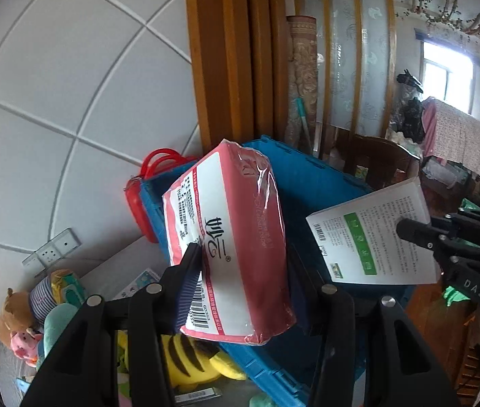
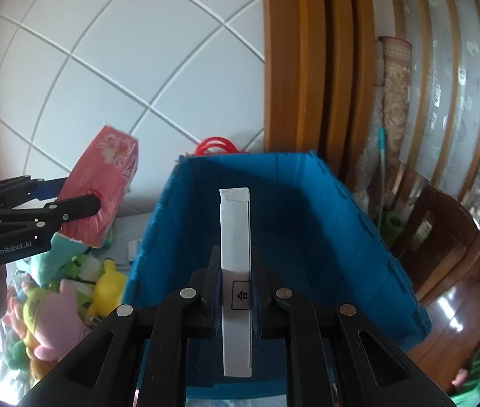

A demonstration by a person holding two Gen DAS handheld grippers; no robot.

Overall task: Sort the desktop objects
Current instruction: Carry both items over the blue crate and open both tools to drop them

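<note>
My left gripper is shut on a red and white tissue pack and holds it tilted above the near left corner of a blue crate. In the right wrist view the same tissue pack hangs in the left gripper just left of the blue crate. My right gripper is shut on a flat white box, seen edge-on over the crate's open inside. In the left wrist view the white box shows a green label, with the right gripper on its right side.
Plush toys lie piled on the table left of the crate, a yellow striped one close to it. A red case with handles stands behind the crate's left corner. A tiled wall with a socket, a wooden door frame and a chair surround it.
</note>
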